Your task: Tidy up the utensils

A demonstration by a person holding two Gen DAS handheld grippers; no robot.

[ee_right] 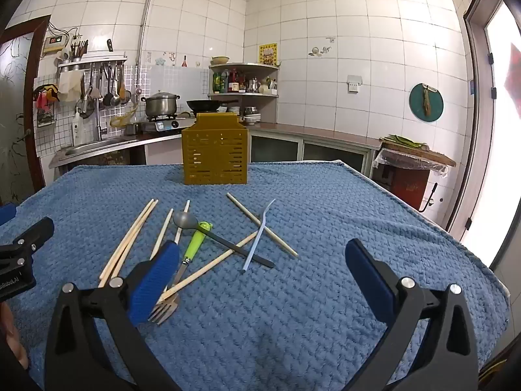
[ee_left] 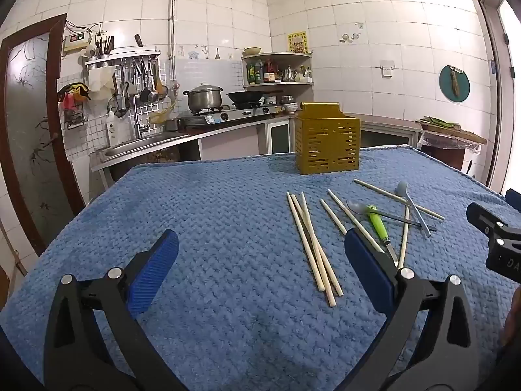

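Left tool [ee_left: 260, 260] and right tool [ee_right: 260, 270] both hover with fingers spread wide, holding nothing. Nearest lies the green-handled fork [ee_right: 187, 257], a chopstick [ee_right: 208, 265] crossing over it; beyond, a grey spoon [ee_right: 185, 220], a pale blue spoon [ee_right: 257, 239] and a bundle of chopsticks [ee_left: 312, 244] scatter across the blue-toweled surface [ee_right: 325, 309]. Farthest stands the yellow slotted holder [ee_right: 215, 150]. Likely risk: pinching one of the overlapped pieces drags or flips its neighbours
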